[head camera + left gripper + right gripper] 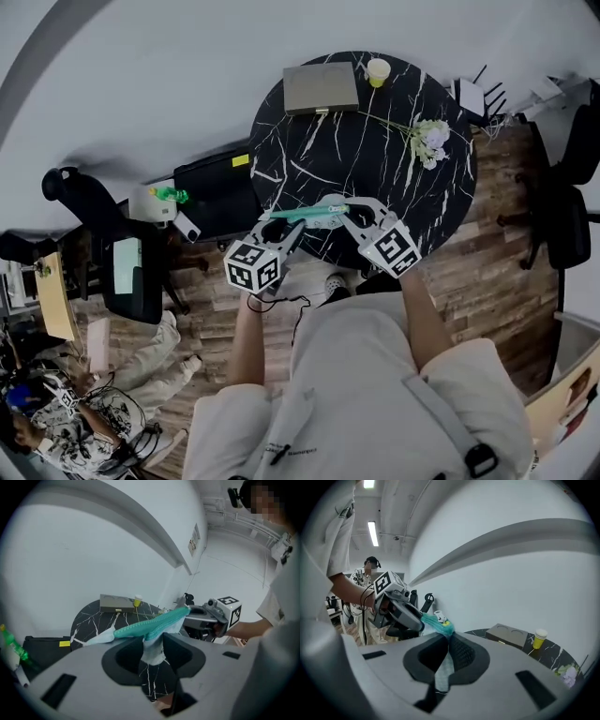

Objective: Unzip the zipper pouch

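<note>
The pale fabric pouch with a teal zipper (315, 214) spans lengthwise between both grippers. The right gripper (447, 645) is clamped on one end. The left gripper (152, 643) has its jaws parted, loosely around the fabric under the zipper.

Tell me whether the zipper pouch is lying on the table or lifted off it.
Lifted: the zipper pouch hangs between the left gripper and right gripper, above the table.

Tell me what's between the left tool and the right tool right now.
Only the teal zipper pouch: in the head view it spans from the left tool to the right tool, over the black marble table. Nothing else is there.
</note>
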Available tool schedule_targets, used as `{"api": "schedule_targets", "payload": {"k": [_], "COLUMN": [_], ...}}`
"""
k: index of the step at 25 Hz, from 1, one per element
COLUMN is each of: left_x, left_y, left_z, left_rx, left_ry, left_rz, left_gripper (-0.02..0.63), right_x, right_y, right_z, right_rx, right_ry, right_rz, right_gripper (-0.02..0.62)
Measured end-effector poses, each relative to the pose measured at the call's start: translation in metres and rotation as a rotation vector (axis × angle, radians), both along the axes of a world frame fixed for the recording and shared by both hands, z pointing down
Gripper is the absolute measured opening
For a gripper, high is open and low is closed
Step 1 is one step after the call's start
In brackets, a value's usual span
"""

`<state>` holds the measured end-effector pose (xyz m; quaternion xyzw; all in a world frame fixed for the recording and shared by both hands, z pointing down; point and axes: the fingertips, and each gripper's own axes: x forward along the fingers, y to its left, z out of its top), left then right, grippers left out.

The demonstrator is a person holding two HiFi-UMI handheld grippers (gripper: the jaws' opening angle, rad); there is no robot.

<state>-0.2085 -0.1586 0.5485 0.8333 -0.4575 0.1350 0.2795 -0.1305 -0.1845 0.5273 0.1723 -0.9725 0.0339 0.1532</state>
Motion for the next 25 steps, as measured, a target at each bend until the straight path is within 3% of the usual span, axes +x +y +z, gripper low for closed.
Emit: {"api": "schedule_targets", "payload": {"k": [6, 9, 13, 19, 25], "left_x": [0.01, 0.027, 0.06, 0.094, 0.106], "left_y": [0.016, 0.011, -0.012, -0.03, -0.036], "left_z": [0.025, 0.008, -0.028, -0.022, -0.019], "left_rx": [-0.091, -0.042, 0.04, -0.011, -0.03], "left_ry": [0.013, 0.044, 0.141, 0.119, 0.156], "left_rz": [0.028, 0.041, 0.052, 0.075, 0.044], "left_gripper": [0.144, 0.143, 0.143, 0.143, 0.143], "right_x": [0.017, 0.023, 0.026, 0.029, 0.035], "right_y": [-0.011, -0.014, -0.015, -0.016, -0.024], "right_z": [0.012, 0.021, 0.033, 0.038, 0.042], "right_rx": [0.009, 0.03, 0.069, 0.097, 0.184], "right_ry": [0.047, 0.1, 0.179, 0.244, 0.35], "right_rz": [0.054, 0.075, 0.082, 0.076, 0.101], "right_gripper": [0.012, 0.012, 0.012, 0.012, 0.012]}}
